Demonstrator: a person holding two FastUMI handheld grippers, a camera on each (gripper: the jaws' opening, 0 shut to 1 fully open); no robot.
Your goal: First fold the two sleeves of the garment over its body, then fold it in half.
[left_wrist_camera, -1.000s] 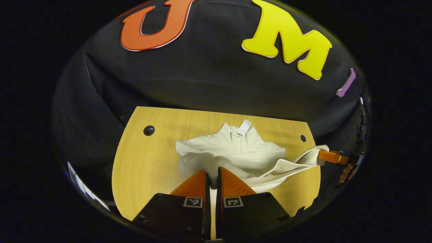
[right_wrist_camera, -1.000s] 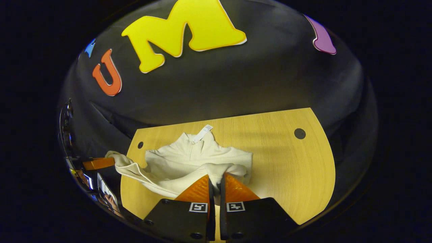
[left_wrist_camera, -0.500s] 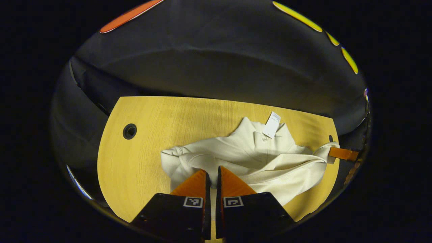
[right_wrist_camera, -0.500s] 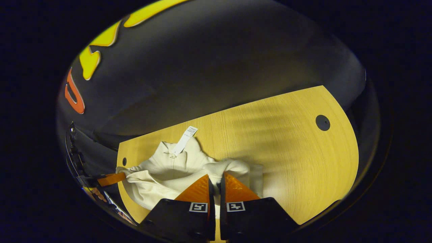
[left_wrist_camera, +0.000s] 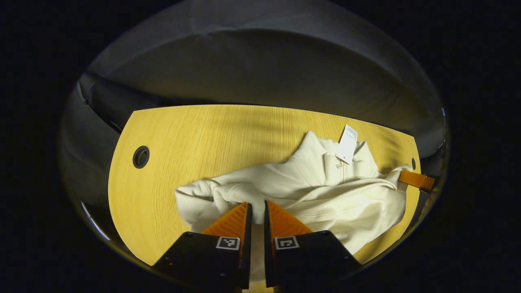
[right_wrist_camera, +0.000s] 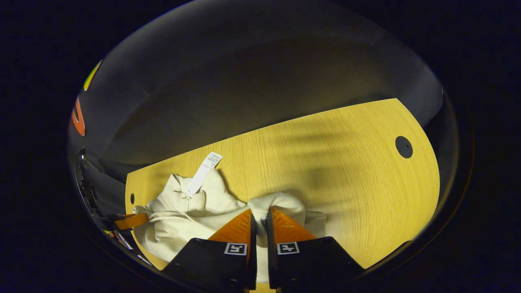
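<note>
Since a second ago both my hands have dropped lower and carried the cloth forward over the garment (left_wrist_camera: 325, 191). Left fingers (left_wrist_camera: 257, 211) and right fingers (right_wrist_camera: 260, 215) each pinch a cream fold right at their tips. Beyond them its body lies bunched on the tabletop (left_wrist_camera: 195, 138), collar farthest. Halving looks underway, unflattened.
</note>
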